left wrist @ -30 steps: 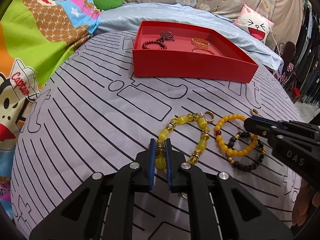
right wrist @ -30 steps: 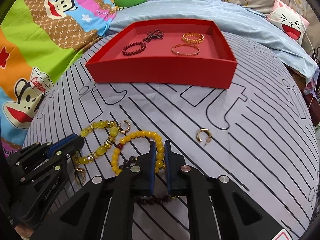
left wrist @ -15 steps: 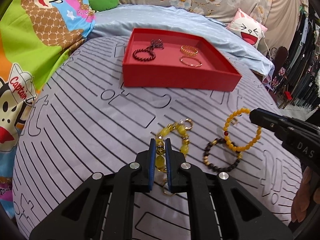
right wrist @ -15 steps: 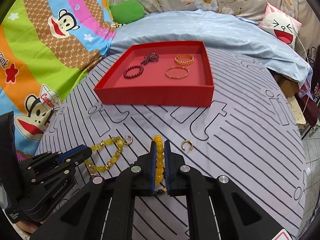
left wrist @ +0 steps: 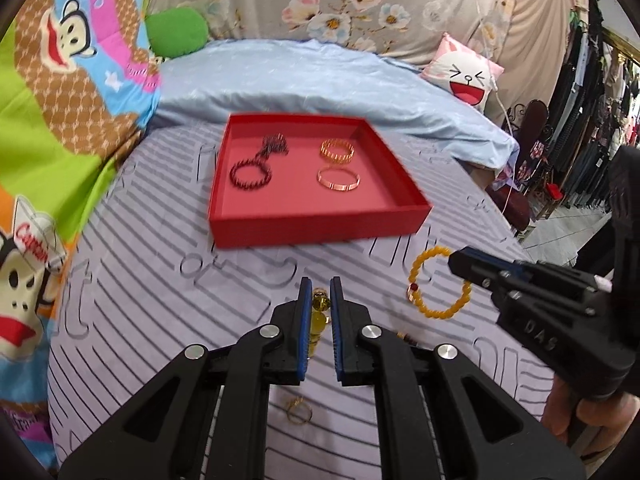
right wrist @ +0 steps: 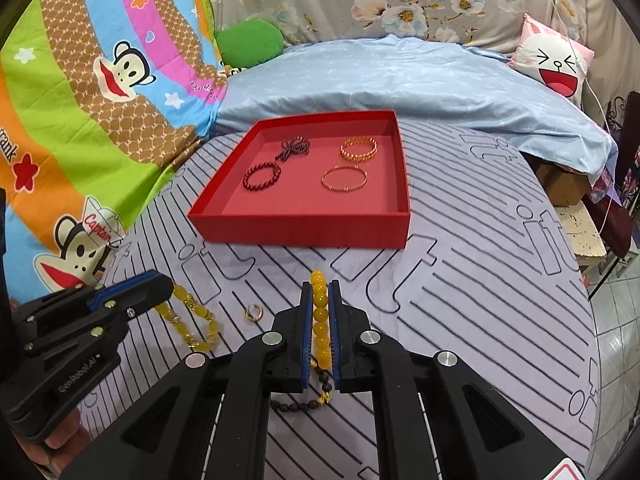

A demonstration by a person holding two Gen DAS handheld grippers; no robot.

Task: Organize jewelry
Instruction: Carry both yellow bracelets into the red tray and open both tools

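Observation:
A red tray (left wrist: 320, 226) (right wrist: 300, 226) sits ahead on the striped cloth and holds two dark bead bracelets (right wrist: 262, 176) and two gold bangles (right wrist: 344, 178). My left gripper (left wrist: 319, 292) is shut on a yellow glass-bead bracelet (left wrist: 318, 320) and holds it above the cloth; it hangs from that gripper in the right wrist view (right wrist: 188, 320). My right gripper (right wrist: 320, 288) is shut on an orange-yellow bead bracelet (right wrist: 320, 320), which shows as a hanging loop in the left wrist view (left wrist: 438, 282). A dark bead bracelet (right wrist: 304, 404) lies under the right gripper.
A gold hoop earring (right wrist: 254, 314) lies on the cloth between the grippers. Another gold hoop (left wrist: 299, 414) lies under the left gripper. A blue quilt (right wrist: 400, 76) and pillows lie behind the tray. The cloth's right edge drops to a tiled floor (right wrist: 616, 320).
Both grippers have risen and drawn back, lifting their bracelets off the cloth. The dark bead bracelet and earrings stayed on the cloth.

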